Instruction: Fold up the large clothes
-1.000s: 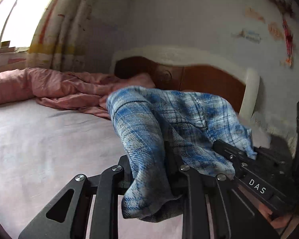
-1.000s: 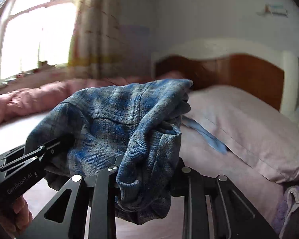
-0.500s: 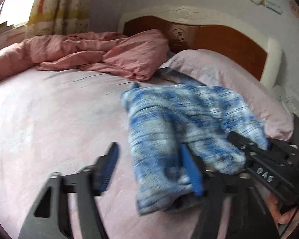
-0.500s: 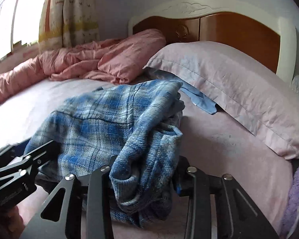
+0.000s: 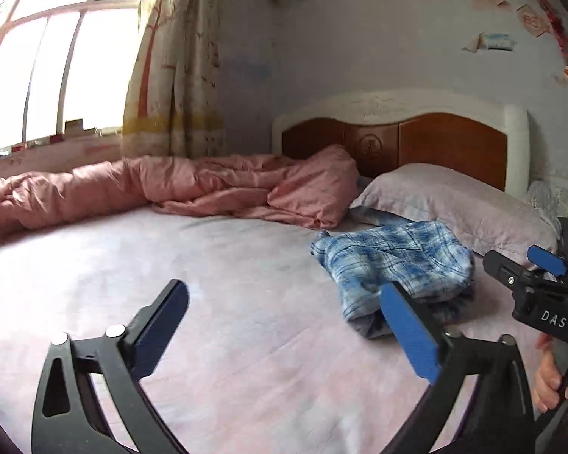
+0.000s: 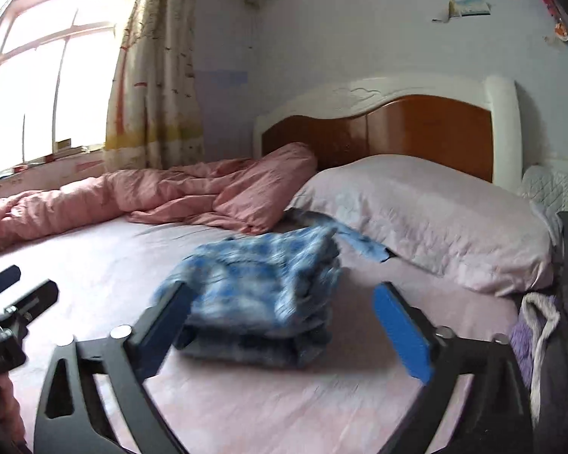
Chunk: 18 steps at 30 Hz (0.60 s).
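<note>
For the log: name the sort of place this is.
A home bedroom, most likely. It shows a bed with a wooden headboard, a pillow and a rumpled pink quilt, plus a curtained window. A folded plaid garment lies on the sheet.

Soft blue plaid woven-cloth garment (image 5: 394,261) lies on the matt pale pink cotton bedsheet (image 5: 227,283), beside a crumpled salmon-pink cloth duvet (image 5: 208,189) and, upper right, the glossy brown wooden headboard (image 6: 416,128)

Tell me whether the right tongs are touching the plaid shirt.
Cannot tell. In the right wrist view the open right tongs overlap the blurred plaid shirt; the left wrist view suggests a gap, not plainly.
</note>
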Each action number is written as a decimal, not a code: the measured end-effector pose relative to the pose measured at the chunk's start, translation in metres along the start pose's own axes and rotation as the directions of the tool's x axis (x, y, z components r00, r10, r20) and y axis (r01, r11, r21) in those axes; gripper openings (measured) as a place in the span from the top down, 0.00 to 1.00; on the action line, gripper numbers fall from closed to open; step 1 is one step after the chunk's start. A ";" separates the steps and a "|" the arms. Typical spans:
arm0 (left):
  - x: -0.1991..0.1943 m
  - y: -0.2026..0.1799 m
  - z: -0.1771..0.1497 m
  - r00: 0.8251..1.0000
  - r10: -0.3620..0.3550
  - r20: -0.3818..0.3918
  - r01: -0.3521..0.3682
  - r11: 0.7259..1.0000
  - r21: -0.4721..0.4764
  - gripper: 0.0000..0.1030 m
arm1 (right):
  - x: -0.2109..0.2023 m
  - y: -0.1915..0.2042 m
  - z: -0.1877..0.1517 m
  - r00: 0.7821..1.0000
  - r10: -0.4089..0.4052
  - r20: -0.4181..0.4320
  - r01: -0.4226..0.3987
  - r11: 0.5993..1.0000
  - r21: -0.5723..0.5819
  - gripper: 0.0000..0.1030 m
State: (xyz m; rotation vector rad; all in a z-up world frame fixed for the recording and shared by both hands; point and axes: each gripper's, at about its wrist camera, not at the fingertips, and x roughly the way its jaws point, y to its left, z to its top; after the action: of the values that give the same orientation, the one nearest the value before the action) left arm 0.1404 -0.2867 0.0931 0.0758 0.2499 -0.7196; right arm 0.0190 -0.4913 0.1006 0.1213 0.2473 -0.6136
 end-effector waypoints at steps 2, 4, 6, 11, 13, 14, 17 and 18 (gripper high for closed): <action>-0.020 0.004 -0.010 0.999 0.032 0.040 -0.034 0.998 0.050 0.00 | -0.012 0.006 -0.004 1.000 -0.004 0.030 0.004 1.000 -0.001 0.00; -0.037 0.005 -0.020 0.995 0.071 0.073 -0.077 0.994 0.076 0.00 | -0.019 0.014 -0.010 0.998 -0.002 0.056 0.002 1.000 -0.005 0.00; -0.052 0.008 -0.025 0.979 0.122 0.161 -0.131 0.990 0.047 0.00 | -0.021 0.026 -0.020 0.998 -0.007 0.055 0.009 0.999 -0.046 0.00; -0.054 0.014 -0.025 0.981 0.105 0.162 -0.111 0.993 0.029 0.00 | -0.018 0.038 -0.028 0.998 -0.049 0.040 0.053 0.993 -0.107 0.00; -0.054 0.015 -0.024 0.983 0.100 0.155 -0.105 0.994 0.026 0.00 | -0.021 0.036 -0.029 0.998 -0.054 0.038 0.057 0.994 -0.097 0.00; -0.054 0.015 -0.024 0.982 0.099 0.159 -0.105 0.994 0.027 0.00 | -0.024 0.034 -0.030 0.997 -0.059 0.042 0.062 0.994 -0.091 0.00; -0.057 0.014 -0.024 0.981 0.097 0.170 -0.104 0.994 0.033 0.00 | -0.036 0.032 -0.032 0.995 -0.074 0.071 0.080 0.994 -0.078 0.00; -0.056 0.013 -0.025 0.981 0.096 0.169 -0.103 0.994 0.035 0.00 | -0.039 0.032 -0.033 0.995 -0.071 0.072 0.076 0.994 -0.075 0.00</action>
State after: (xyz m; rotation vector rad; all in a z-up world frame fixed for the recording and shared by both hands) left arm 0.1030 -0.2370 0.0831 0.0684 0.0692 -0.6282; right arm 0.0008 -0.4381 0.0807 0.0157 0.2090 -0.6792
